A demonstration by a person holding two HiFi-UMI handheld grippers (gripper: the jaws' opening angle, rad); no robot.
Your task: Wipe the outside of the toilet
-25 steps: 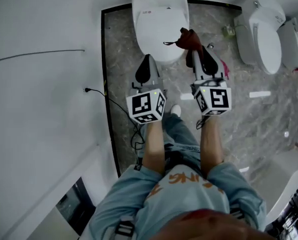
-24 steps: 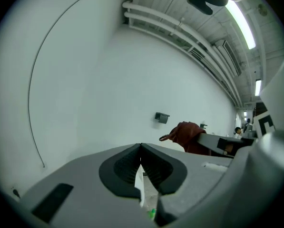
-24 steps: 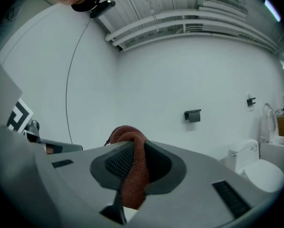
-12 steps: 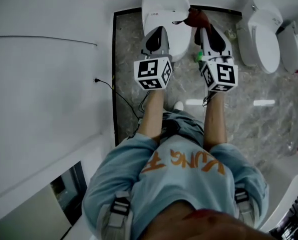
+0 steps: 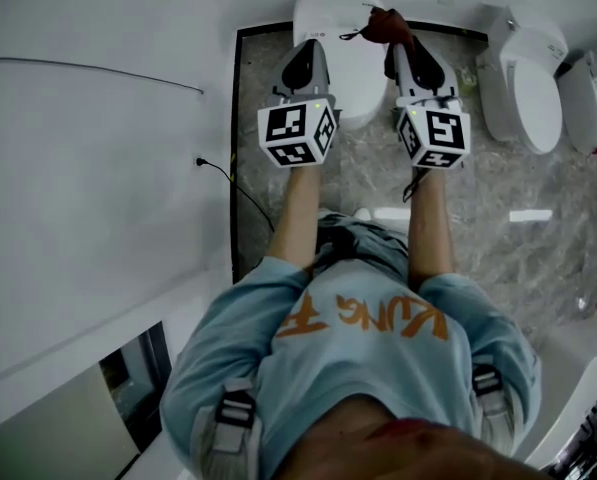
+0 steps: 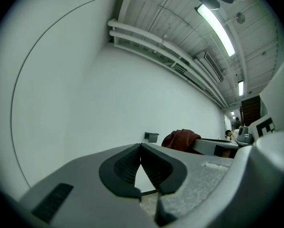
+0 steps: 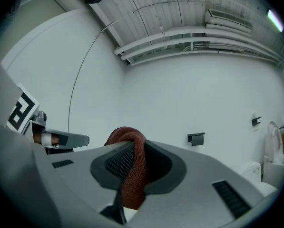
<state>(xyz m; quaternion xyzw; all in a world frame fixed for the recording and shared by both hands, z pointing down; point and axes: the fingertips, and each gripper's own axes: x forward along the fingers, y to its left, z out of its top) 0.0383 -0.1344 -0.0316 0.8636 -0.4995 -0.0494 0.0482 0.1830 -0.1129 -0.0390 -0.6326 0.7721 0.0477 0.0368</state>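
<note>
White toilet [image 5: 353, 73] stands lid down at the far end of the grey marbled floor [image 5: 478, 238], against the white wall. The orange print on the person's pale blue shirt [image 5: 368, 378] shows upside down and can't be read whole. Right gripper [image 7: 135, 147] is clamped on a dark red cloth [image 7: 131, 175], bunched at the toilet's rear right edge, while left gripper [image 6: 141, 148] is closed with nothing between its jaws, above the lid's left side.

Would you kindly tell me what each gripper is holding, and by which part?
The right gripper pinches the dark red cloth by a bunched fold between its jaws. The left gripper is shut, holding nothing.
</note>
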